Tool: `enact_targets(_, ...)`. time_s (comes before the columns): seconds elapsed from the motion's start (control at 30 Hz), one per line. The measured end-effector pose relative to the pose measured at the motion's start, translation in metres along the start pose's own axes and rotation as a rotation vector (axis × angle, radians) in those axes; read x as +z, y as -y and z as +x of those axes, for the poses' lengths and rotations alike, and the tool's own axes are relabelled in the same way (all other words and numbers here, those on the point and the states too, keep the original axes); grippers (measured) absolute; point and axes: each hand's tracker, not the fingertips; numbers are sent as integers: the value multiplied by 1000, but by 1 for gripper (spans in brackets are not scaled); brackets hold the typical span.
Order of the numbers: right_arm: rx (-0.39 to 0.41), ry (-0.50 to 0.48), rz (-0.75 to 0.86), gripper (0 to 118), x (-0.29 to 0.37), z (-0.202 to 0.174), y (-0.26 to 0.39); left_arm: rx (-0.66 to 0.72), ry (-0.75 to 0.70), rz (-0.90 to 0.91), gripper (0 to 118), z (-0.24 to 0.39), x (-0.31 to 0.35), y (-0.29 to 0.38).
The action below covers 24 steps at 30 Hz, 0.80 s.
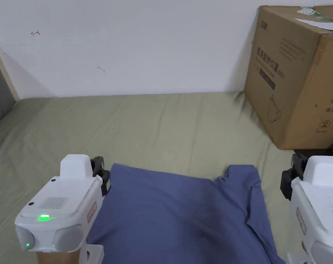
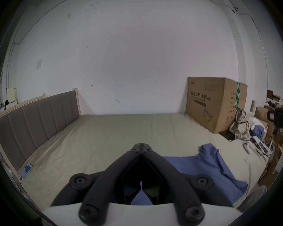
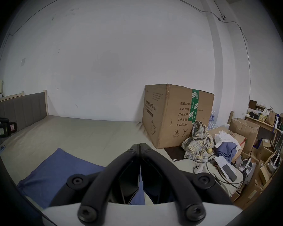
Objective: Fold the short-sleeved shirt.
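While both tongs hover above the bed [image 1: 162,120], findings as follows:

Shirt posn: blue short-sleeved shirt [image 1: 176,220] lies flat on bed, between the two tongs and below their tips.

Long axis: cannot tell, near part cut off by frame edge; far edge runs from left tongs across to right tongs.

Left tongs [image 2: 141,145]: jaws pressed together, nothing pinched; tips approx. over far left corner of shirt.

Right tongs [image 3: 139,145]: jaws pressed together, empty; just outboard of rumpled right side w/ sleeve [image 1: 243,175].

Nearer: left tongs, by judgement.

Hidden: collar not made out; sleeve layering unclear.

Beyond right tongs: cardboard box [image 1: 296,75], well apart from shirt.
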Motion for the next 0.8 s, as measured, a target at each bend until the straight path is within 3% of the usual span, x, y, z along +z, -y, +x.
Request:
enact_targets(0.2, -22, -2, -12, 0, -27, 4, -2, -23, 33, -166, 0, -13, -66, -3)
enact_targets(0.53, -36, 12, -63, 0, -110, -1, 8, 25, 126, -492, 3, -49, -262, 24)
enact_targets(0.57, -37, 13, -72, 0, -119, -2, 10, 31, 129, -545, 13, -53, -282, 28)
enact_targets(0.6, -35, 14, -81, 0, -128, -3, 13, 44, 118, -580, 31, -56, -299, 33)
enact_targets(0.63, -34, 15, -92, 0, -136, -3, 18, 55, 113, -623, 67, -60, -318, 38)
enact_targets(0.7, -29, 24, -115, 0, -152, -4, 26, 80, 93, -680, 101, -65, -348, 50)
enact_targets(0.8, -34, 33, -146, 0, -170, -5, 39, 65, 61, -710, 103, -70, -387, 67)
